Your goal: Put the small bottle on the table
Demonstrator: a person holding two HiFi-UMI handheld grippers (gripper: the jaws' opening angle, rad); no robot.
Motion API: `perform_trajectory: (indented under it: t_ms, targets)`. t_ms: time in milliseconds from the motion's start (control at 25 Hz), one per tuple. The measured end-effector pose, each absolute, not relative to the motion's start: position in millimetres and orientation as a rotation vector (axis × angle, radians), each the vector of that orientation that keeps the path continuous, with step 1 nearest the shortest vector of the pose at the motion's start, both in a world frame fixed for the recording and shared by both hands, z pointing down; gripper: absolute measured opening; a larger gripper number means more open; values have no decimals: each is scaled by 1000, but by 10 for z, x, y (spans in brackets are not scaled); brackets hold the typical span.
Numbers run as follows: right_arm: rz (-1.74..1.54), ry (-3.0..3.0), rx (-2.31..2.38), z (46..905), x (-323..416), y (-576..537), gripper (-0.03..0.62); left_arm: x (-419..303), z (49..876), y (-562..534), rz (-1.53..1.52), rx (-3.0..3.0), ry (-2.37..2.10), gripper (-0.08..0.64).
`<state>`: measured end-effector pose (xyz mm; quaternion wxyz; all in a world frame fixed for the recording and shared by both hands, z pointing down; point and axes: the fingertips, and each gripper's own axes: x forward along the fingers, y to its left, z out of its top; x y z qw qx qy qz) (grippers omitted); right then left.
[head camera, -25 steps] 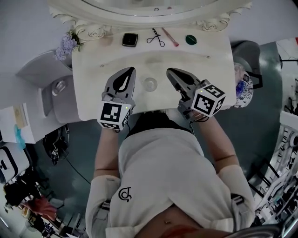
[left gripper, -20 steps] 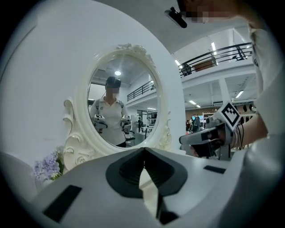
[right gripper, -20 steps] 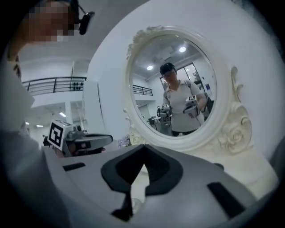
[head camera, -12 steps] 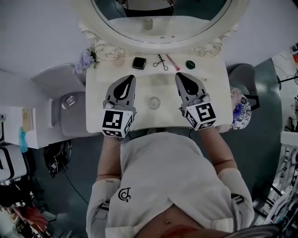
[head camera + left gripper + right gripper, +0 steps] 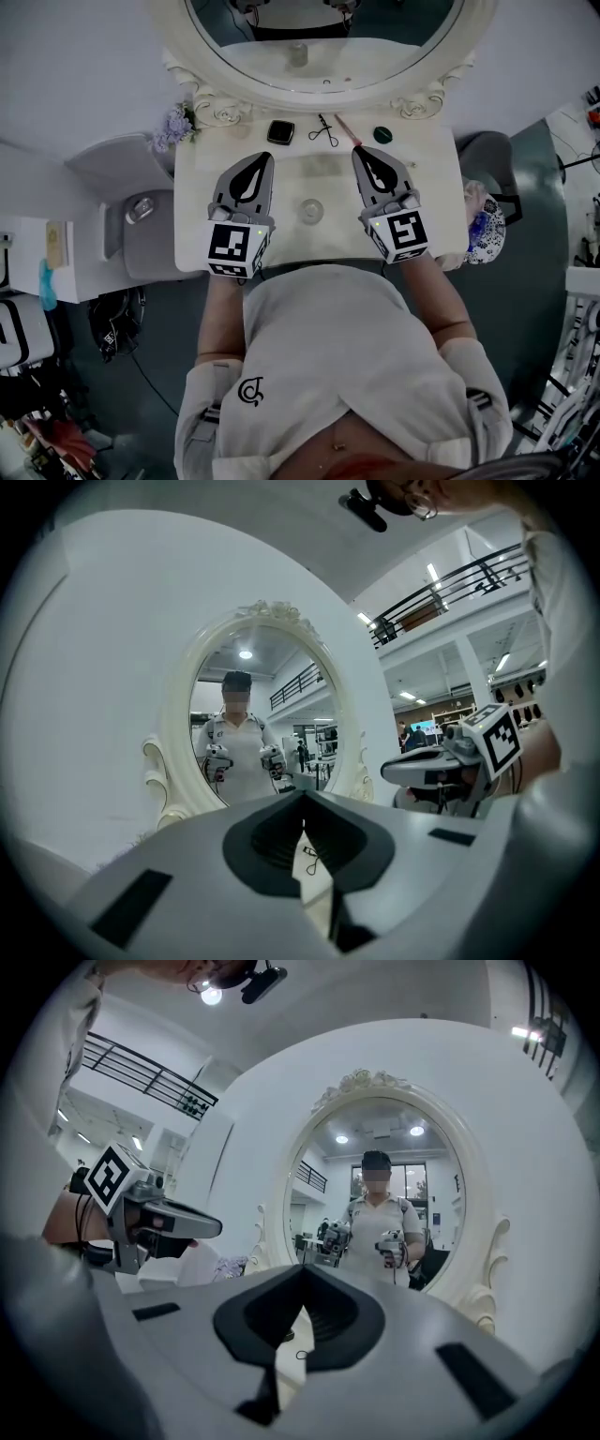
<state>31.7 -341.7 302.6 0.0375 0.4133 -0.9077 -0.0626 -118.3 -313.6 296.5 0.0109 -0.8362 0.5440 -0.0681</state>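
The small bottle (image 5: 310, 210) stands, seemingly upright, on the surface (image 5: 433, 192) between both shut, empty tongs: four o'clock from the left tongs (image 5: 258, 159), seven o'clock from the right tongs (image 5: 362, 153), about equally near.

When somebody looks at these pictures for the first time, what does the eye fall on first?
First the large oval mirror in its ornate white frame, at the back of the white table. Next the left hand-held gripper and the right hand-held gripper, both shut and empty, held side by side over it. Between them on the table stands the small bottle, clear and untouched.
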Motion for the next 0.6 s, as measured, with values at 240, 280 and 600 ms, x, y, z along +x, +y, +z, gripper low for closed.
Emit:
perform_trajectory:
  t_ms: [240,280,600]
  targets:
    - [-185,-2792,1256,3054,307,-3386,5,-1158,2993,-3115,-245,-2606,1681,12]
    - [-186,-2792,1254,3059,305,-3377,5,-1150,3000,-3108,-252,-2605,1677,12]
    - [-165,-2815,1234,3064,303,-3305,5,-1079,3001,-3048,-255,-2617,1645,12]
